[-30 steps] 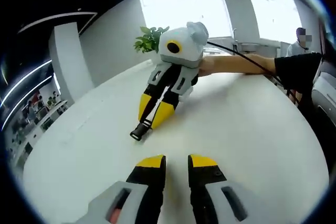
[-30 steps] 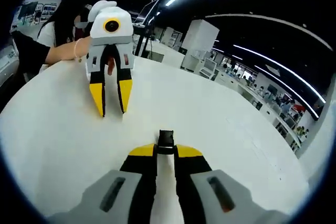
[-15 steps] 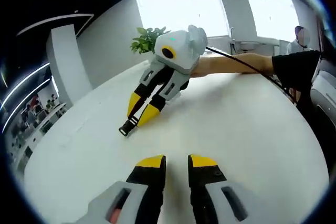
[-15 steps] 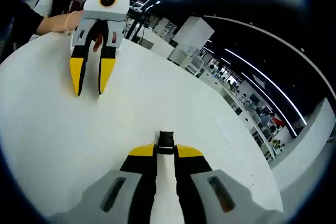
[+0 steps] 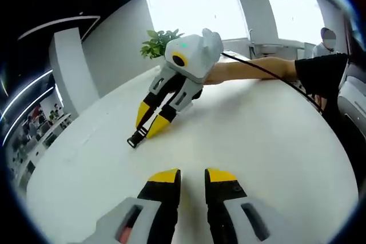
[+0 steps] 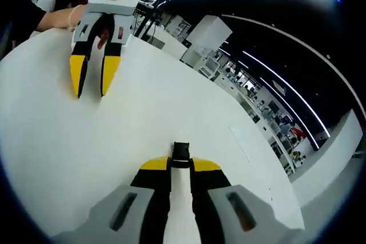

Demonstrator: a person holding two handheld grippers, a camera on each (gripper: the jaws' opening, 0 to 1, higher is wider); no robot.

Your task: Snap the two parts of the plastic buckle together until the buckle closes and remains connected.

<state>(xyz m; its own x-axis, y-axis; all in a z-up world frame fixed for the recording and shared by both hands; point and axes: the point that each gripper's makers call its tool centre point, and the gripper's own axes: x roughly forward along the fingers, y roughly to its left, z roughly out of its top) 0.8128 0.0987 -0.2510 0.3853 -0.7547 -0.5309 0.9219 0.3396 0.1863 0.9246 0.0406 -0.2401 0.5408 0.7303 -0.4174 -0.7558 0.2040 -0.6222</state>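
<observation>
My right gripper (image 6: 181,164) is shut on a black plastic buckle part (image 6: 181,154) that sticks out past its yellow fingertips, with a pale strap running back between the jaws. In the left gripper view the same right gripper (image 5: 146,131) comes in from the upper middle, tilted down to the white table (image 5: 274,158), and the black buckle part (image 5: 135,139) rests at its tips close to the tabletop. My left gripper (image 5: 193,176) stands open with nothing between its jaws. In the right gripper view the left gripper (image 6: 90,91) hangs at the upper left, well apart from the buckle part.
A person's forearm (image 5: 257,70) and a black cable (image 5: 269,64) reach across the far side of the table. A green plant (image 5: 160,41) stands behind the right gripper. A hand (image 6: 60,18) holds the left gripper. Office desks (image 6: 269,124) lie beyond the table edge.
The right gripper has shifted a little left and farther off with the buckle part still in it. The left gripper's jaws have stayed open.
</observation>
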